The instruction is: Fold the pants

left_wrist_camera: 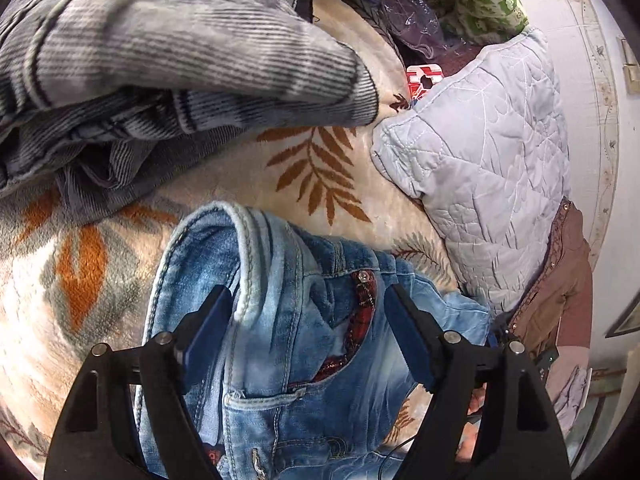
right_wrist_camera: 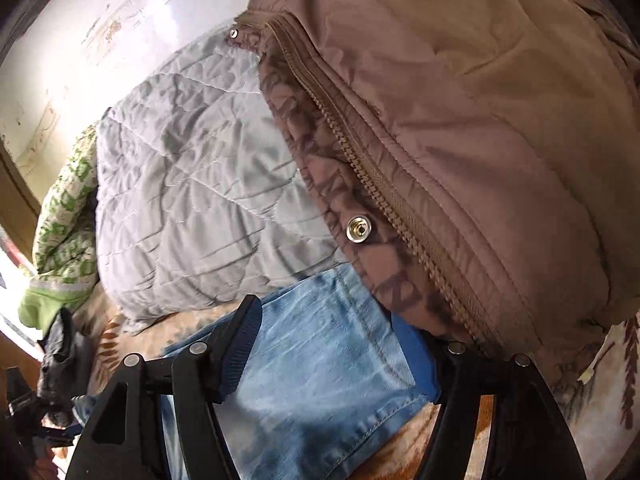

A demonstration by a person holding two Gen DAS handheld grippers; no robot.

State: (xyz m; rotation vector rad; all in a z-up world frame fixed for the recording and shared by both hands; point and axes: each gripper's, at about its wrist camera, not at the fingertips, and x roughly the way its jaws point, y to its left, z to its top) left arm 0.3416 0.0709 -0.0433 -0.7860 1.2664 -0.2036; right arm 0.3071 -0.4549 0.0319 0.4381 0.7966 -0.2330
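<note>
Lying btwn both open claws (left_wrist_camera: 308, 304) (right_wrist_camera: 326, 330): jeans (left_wrist_camera: 288, 360) (right_wrist_camera: 316, 368).

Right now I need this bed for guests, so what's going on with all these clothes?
A person with a gripper in each hand is folding a pair of blue jeans on the leaf-patterned blanket. The left gripper is open over the waistband end; the right gripper is open over a leg. Neither has clamped the denim. A brown jacket, a grey quilted piece and grey corduroy pants lie around the jeans.
</note>
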